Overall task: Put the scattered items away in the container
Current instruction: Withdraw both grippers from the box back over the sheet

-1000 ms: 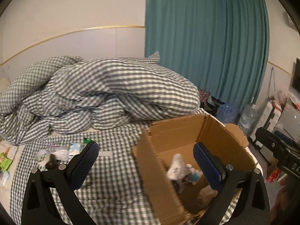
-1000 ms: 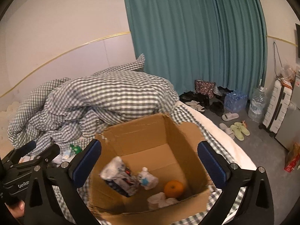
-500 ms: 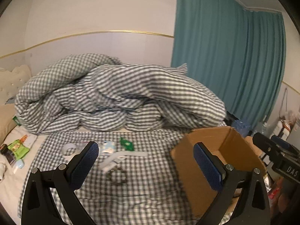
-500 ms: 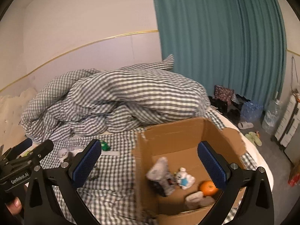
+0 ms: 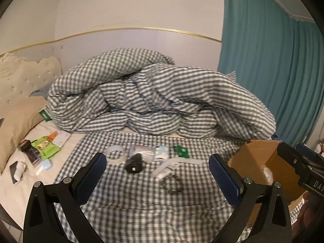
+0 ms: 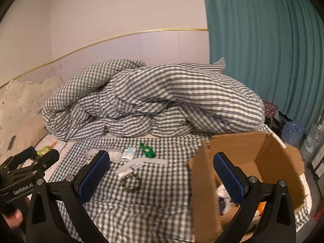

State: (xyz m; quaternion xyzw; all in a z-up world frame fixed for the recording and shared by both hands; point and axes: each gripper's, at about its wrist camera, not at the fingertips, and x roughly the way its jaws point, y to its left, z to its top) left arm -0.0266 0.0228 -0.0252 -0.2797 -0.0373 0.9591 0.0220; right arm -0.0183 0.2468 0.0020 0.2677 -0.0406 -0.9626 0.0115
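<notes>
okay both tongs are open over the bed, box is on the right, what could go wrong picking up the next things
1. The tape roll, black gadget and clear packet lie close together; the open left tongs might nudge a neighbour.
2. The bracelet lies flat on the soft checked sheet, so the tongs could pinch fabric with it.
3. The cardboard box sits near the bed's edge; a bump from the right tongs might tip it.

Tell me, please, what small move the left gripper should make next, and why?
Probably lower the left gripper, open and empty, toward the black cylinder between its fingers' line of sight. Several items, including the tape roll and the bracelet, lie on the checked sheet outside the cardboard box, so another pickup seems due.
</notes>
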